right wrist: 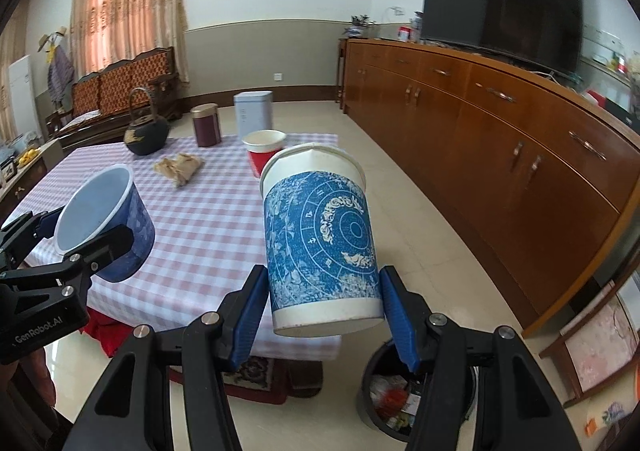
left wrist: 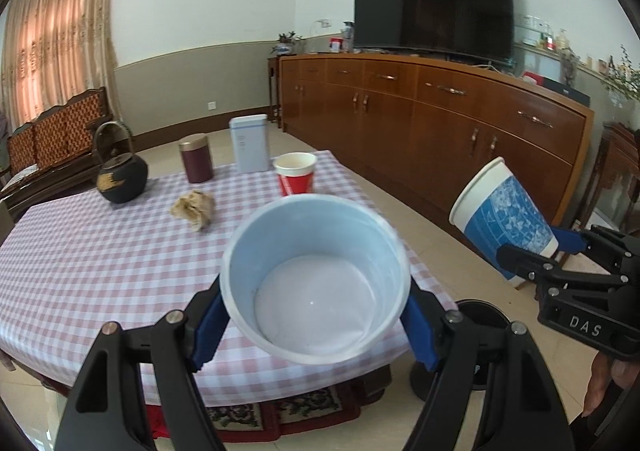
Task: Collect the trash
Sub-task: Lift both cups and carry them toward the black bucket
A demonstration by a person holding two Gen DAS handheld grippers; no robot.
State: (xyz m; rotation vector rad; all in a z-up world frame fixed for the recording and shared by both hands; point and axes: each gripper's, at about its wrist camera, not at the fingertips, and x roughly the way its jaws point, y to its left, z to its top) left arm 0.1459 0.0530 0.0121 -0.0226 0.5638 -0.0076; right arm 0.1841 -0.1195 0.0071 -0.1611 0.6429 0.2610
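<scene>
Left tool (left wrist: 316, 315) clenched on a short blue paper cup (left wrist: 316, 279), mouth turned toward its own camera, so that view gives only the pale inside; the blue patterned outer wall shows only from the right wrist view (right wrist: 116, 227). The cup hangs over the near edge of the counter (left wrist: 100, 251), which wears a pink-and-white checked cloth.

Right tool (right wrist: 324, 311) clenched on a tall blue-and-white paper cup (right wrist: 320, 235), gripped low near its base and tilted, rim away from the camera. The rim looks dented at the top. From the left wrist view the same cup (left wrist: 504, 219) sits out past the counter's right edge, over the floor.

Trash bin (right wrist: 416, 391) on the floor below the right tool: dark, round, with mixed scraps inside, half hidden by the tool's fingers. The left wrist view catches only a sliver of its rim (left wrist: 480, 311) behind its own right finger.

Resting on the counter: red-and-white paper cup (left wrist: 296, 173), partly blocked in the right view by the tall cup; a crumpled brownish wad (left wrist: 194, 209), material hard to make out; dark iron kettle (left wrist: 120, 175); maroon canister (left wrist: 196, 159); white box (left wrist: 250, 149).
</scene>
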